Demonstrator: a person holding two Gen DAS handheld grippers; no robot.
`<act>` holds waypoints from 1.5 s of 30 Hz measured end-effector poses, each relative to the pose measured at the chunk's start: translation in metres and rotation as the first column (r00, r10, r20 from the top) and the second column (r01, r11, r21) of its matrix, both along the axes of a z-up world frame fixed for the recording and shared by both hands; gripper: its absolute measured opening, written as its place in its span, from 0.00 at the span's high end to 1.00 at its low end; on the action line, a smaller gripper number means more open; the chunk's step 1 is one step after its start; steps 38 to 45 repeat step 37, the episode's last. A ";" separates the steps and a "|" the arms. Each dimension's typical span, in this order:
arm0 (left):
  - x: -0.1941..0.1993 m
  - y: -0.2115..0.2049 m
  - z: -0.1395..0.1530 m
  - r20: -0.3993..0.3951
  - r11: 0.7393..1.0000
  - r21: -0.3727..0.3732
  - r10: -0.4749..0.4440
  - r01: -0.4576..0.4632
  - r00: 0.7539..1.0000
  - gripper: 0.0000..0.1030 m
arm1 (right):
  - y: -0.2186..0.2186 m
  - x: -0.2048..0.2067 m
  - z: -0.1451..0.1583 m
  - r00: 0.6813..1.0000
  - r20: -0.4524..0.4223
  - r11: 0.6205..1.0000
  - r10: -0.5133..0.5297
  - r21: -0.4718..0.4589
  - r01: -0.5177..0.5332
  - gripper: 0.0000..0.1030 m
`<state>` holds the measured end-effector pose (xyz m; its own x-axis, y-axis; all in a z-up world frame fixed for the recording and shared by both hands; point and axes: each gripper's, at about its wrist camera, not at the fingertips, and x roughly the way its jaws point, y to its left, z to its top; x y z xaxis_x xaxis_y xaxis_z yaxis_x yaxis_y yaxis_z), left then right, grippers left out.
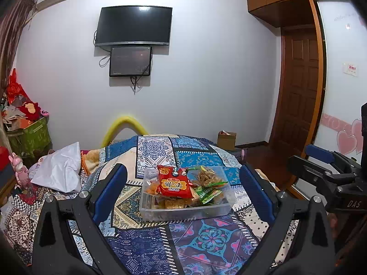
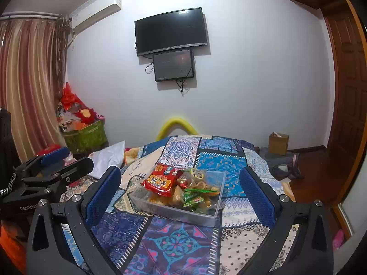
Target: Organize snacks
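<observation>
A clear plastic bin (image 1: 183,213) sits on the patchwork bedspread (image 1: 206,240), filled with snack packets. A red packet (image 1: 175,184) lies on top, with green packets (image 1: 208,193) to its right. The bin also shows in the right wrist view (image 2: 206,217), with the red packet (image 2: 160,182) and green packets (image 2: 193,198). My left gripper (image 1: 182,188) is open and empty, held back from the bin, which shows between its blue pads. My right gripper (image 2: 180,190) is open and empty, also short of the bin. Each gripper shows at the edge of the other's view.
A white pillow (image 1: 59,169) and clutter lie at the bed's left. A green basket (image 1: 29,135) of items stands by the wall. A cardboard box (image 1: 227,139) sits on the floor. A TV (image 1: 134,25) hangs on the far wall. A wooden door (image 1: 300,87) is right.
</observation>
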<state>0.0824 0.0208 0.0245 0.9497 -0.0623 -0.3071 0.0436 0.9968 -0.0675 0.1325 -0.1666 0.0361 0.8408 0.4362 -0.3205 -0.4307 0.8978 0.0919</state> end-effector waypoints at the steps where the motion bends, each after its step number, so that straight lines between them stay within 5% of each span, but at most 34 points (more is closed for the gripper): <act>1: 0.000 0.000 0.000 -0.001 1.000 -0.001 0.000 0.000 1.000 0.04 | 0.000 0.000 0.000 1.000 0.001 1.000 0.001 -0.001 -0.001 0.00; 45: -0.002 -0.002 -0.002 0.002 1.000 -0.009 -0.020 0.020 1.000 0.04 | 0.002 0.002 0.000 1.000 0.016 1.000 0.006 -0.013 -0.006 0.00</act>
